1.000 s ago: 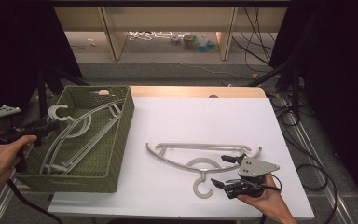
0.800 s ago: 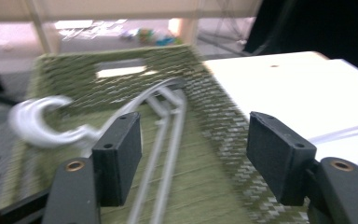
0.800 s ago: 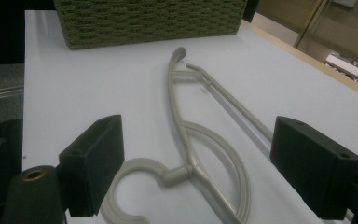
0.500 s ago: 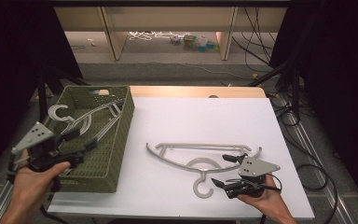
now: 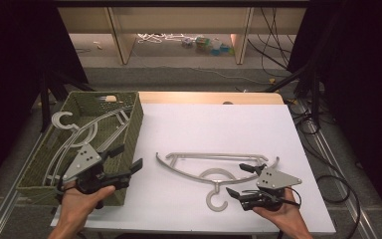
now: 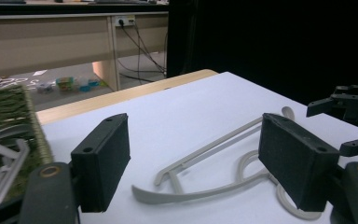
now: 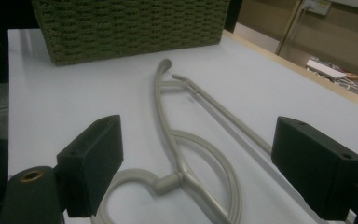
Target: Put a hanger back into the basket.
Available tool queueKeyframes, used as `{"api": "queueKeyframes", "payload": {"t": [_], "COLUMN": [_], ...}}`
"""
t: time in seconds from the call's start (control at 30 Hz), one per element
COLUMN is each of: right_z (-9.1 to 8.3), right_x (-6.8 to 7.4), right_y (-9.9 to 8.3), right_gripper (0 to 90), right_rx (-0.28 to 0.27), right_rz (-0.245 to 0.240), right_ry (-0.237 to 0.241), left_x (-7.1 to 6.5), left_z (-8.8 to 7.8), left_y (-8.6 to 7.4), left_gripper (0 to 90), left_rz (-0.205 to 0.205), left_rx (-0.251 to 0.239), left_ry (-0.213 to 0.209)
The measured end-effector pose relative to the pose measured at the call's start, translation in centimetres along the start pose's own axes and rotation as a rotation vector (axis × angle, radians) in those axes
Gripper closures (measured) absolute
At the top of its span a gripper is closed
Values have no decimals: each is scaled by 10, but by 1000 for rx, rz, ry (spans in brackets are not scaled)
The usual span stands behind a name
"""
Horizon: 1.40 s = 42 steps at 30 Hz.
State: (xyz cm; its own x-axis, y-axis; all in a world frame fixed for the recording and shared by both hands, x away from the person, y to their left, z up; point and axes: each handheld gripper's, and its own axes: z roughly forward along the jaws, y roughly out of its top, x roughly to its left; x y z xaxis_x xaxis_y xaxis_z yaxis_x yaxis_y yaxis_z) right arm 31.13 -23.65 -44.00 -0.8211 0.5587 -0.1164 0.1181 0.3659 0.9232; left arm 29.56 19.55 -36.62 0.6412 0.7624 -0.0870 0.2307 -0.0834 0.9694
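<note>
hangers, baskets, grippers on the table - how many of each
hangers: 2 – one lying on the table, one in the basket
woven green basket: 1
grippers: 2 – left gripper, right gripper, both with jaws open and nothing between them
total: 5

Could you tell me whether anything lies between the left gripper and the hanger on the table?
Nothing visible does. The left gripper is open above the basket's right edge, and only bare white table separates it from the hanger.
</note>
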Motion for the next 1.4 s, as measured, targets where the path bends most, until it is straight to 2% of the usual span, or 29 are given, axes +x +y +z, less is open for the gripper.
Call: {"api": "queueKeyframes", "payload": {"t": [0.07,0.2,0.33,0.43,0.57,0.67,0.7,0.77,0.8,0.87,1.0,1.07,1.17,1.23,1.33,1.4], "right_z": [-3,-7,-9,-8,-8,-8,-8,-9,-8,-6,-6,-6,-6,-6,-4,0], "right_x": [1,4,8,8,5,4,4,5,4,4,1,-1,-8,-16,-22,-30], "right_y": [-1,-4,-7,-10,-13,-13,-14,-15,-15,-16,-17,-17,-15,-13,-13,-12], "right_gripper": [175,175,173,171,170,169,169,168,168,168,159,159,159,161,162,168], "right_rx": [-8,-49,-65,-68,-62,-74,-74,-63,-61,-76,-29,-14,18,74,99,169], "right_rz": [13,33,57,49,79,72,97,111,97,100,88,79,44,18,11,-11], "right_ry": [-10,-46,-43,-51,-52,-73,-72,-71,-69,-63,-62,-61,-29,-14,-4,20], "left_x": [-3,-8,-14,-18,-19,-20,-20,-20,-19,-19,-19,-19,-20,-20,-21,-21], "left_z": [5,12,19,22,25,25,25,26,27,26,26,26,26,26,26,25], "left_y": [-8,-26,-44,-55,-61,-65,-66,-69,-70,-71,-72,-73,-73,-74,-75,-75], "left_gripper": [246,237,227,219,206,199,193,186,183,178,161,160,159,159,159,159], "left_rz": [4,-19,22,56,51,70,79,71,75,68,52,68,68,68,71,84], "left_rx": [-12,-33,-42,-26,-34,-29,-25,-20,-28,-21,-29,-29,-31,-33,-34,-33], "left_ry": [-10,-44,-46,-52,-55,-54,-59,-56,-64,-60,-64,-67,-66,-67,-69,-71]}}
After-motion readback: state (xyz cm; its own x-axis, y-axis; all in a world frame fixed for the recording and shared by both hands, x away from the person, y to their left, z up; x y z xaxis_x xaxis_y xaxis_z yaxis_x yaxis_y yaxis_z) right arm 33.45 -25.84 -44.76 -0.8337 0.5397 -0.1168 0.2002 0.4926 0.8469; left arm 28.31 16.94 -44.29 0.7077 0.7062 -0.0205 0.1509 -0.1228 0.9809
